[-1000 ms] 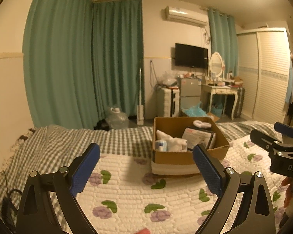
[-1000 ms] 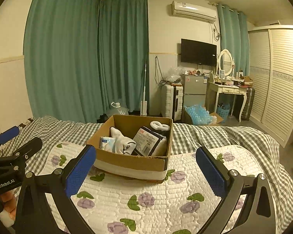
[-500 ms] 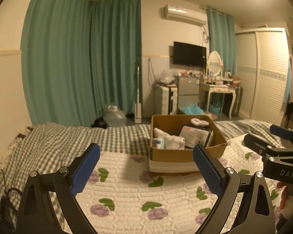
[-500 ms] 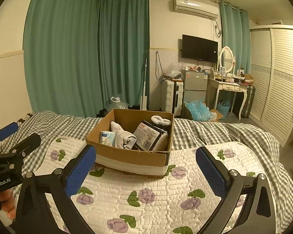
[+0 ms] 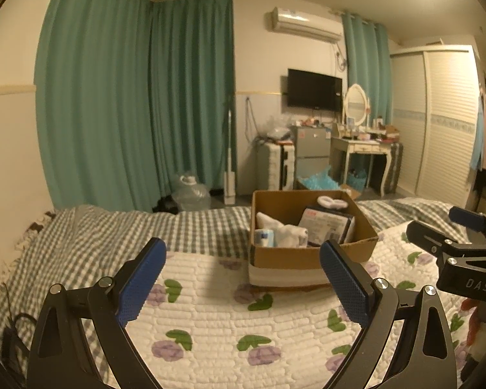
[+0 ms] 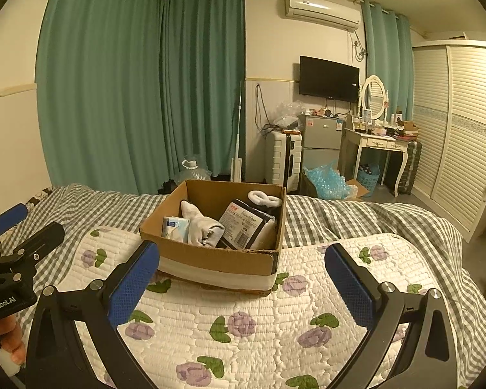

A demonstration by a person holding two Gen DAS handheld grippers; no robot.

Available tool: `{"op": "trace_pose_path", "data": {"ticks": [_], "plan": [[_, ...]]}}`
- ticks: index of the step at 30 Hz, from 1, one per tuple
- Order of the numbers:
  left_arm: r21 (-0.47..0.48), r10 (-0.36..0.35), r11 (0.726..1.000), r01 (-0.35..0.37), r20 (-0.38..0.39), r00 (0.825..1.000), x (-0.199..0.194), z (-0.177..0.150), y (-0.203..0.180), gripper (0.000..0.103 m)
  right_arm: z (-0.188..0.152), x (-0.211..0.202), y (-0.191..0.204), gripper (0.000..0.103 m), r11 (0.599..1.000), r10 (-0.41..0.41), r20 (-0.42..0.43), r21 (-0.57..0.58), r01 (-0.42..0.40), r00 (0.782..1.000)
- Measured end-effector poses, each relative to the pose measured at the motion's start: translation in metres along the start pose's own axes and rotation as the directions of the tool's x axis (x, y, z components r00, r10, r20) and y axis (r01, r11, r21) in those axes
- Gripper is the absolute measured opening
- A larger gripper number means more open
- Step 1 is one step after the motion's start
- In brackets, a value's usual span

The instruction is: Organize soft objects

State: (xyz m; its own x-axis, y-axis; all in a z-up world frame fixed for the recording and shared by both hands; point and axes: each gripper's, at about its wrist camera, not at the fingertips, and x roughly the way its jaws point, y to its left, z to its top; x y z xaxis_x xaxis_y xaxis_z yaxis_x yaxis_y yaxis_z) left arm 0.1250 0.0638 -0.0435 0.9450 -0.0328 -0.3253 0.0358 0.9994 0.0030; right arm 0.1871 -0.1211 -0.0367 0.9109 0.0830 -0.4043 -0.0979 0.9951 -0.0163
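Cardboard box holds soft items; both grippers — left gripper, right gripper — gape wide.

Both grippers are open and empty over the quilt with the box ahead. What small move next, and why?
Probably ease the right gripper forward toward the cardboard box, aiming at the white socks inside. Both it and the left gripper stand open holding nothing, short of the box, and the box sits more squarely in front of the right one.
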Motion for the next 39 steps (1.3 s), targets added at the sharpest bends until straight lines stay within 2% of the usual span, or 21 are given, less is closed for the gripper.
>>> {"op": "trace_pose_path", "data": {"ticks": [39], "plan": [[0.006,-0.001,1.0,0.001,-0.016,1.0,-0.0009,-0.0022,-0.0038,0.097,-0.0021,0.0023,0.0025,0.103,1.0,-0.01,-0.018,-0.003,0.009,1.0]]}}
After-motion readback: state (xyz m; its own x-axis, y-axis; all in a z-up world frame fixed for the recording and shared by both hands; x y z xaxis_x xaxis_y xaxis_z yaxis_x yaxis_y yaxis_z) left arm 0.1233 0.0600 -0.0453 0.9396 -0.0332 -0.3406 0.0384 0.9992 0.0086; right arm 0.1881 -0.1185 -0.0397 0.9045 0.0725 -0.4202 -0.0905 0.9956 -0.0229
